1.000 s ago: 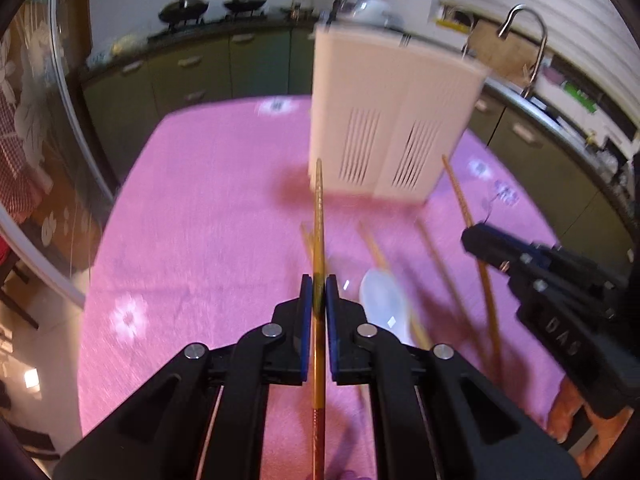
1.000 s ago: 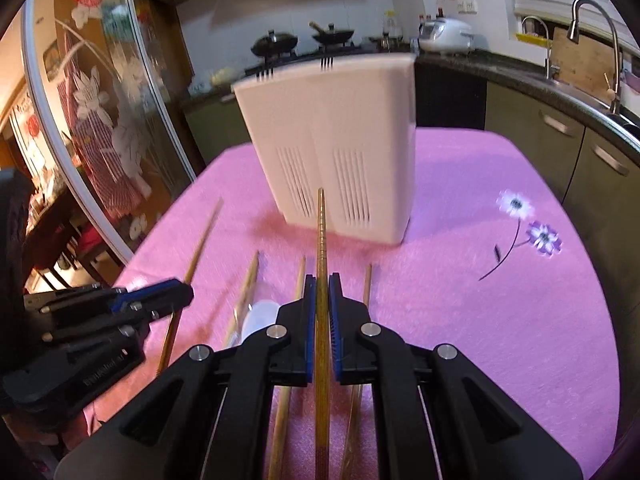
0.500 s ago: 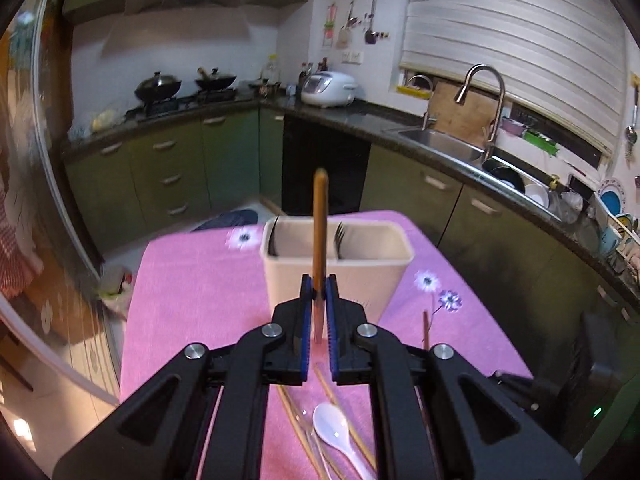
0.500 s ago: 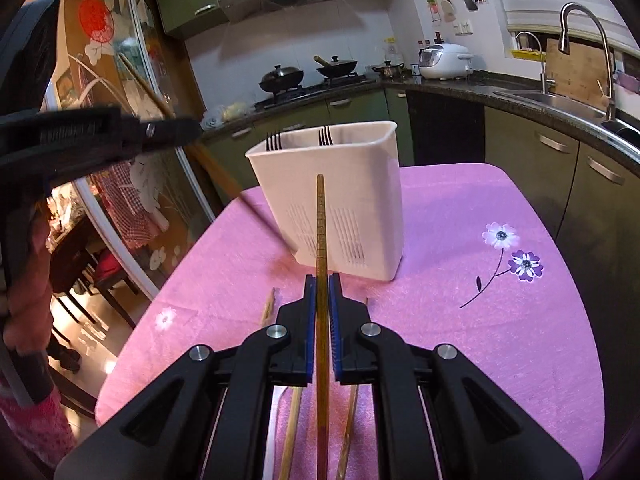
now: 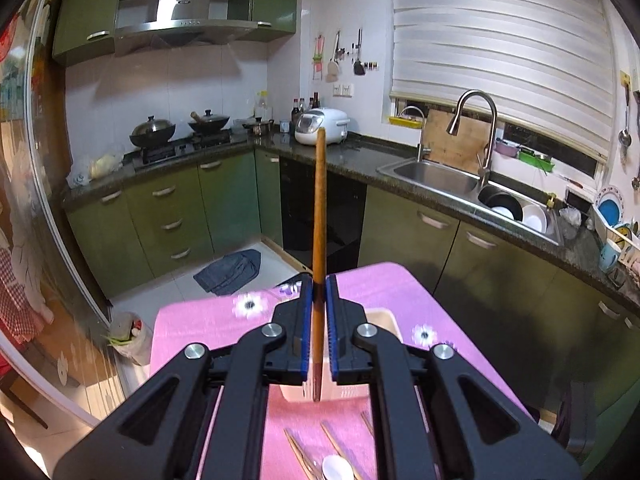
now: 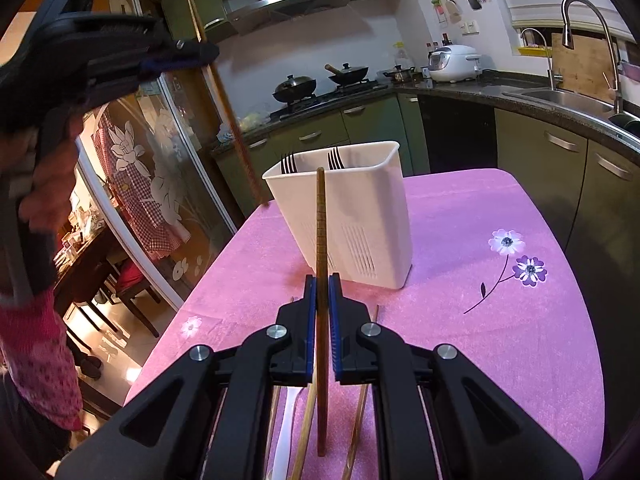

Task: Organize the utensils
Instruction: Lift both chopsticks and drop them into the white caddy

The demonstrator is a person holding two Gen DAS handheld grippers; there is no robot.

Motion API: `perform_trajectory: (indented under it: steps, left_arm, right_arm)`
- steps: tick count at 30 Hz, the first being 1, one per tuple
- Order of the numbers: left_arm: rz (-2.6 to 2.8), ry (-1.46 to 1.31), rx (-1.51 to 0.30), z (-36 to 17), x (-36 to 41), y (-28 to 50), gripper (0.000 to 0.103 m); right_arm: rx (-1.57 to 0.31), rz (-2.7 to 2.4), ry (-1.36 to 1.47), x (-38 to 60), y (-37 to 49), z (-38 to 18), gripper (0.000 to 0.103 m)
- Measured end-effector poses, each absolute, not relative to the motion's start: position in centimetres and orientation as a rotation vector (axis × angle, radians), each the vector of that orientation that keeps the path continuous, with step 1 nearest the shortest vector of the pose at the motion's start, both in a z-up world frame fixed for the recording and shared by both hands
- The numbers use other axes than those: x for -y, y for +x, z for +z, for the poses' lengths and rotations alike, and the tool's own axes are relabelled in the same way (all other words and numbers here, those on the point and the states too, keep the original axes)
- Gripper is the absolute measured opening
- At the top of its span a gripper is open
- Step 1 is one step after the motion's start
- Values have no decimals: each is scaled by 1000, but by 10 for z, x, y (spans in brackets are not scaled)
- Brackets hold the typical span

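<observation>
On the pink tablecloth (image 6: 460, 352) stood the white utensil holder (image 6: 360, 216), upright, open at the top, with fork tines showing in its back compartments. We held our left gripper (image 5: 319, 320) high above it and to its left, so the holder lay ahead of and beneath that tool; this hand looked the nearer to a drop. Its jaws were pinched shut on a brown chopstick (image 5: 319, 208), whose long axis ran steeply downward, the lower tip close to the holder's left rim but, as far as we could tell, outside it. Our right gripper (image 6: 322, 320) sat lower, in front of the holder, jaws likewise clamped tight on a second chopstick (image 6: 321, 216) pointing toward the holder's front wall. More chopsticks and a white spoon (image 5: 336, 468) lay on the cloth below.
</observation>
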State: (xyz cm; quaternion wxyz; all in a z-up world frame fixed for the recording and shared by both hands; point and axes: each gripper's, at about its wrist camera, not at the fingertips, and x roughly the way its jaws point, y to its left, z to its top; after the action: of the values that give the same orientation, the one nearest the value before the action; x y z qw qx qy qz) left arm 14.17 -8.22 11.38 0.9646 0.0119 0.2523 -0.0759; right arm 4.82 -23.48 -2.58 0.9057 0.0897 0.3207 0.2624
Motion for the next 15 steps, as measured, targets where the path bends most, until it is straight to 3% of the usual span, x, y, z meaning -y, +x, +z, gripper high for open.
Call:
perform_trajectory:
  steps: [9,15]
  left_arm:
    - [-122,-2,-449,127,78,174,7]
    - [-105,1,-471,103,81,192,7]
  right_arm:
    - [-646,532,180,239,47,-22,7]
    - [-625,522,162,237,44,-18,7]
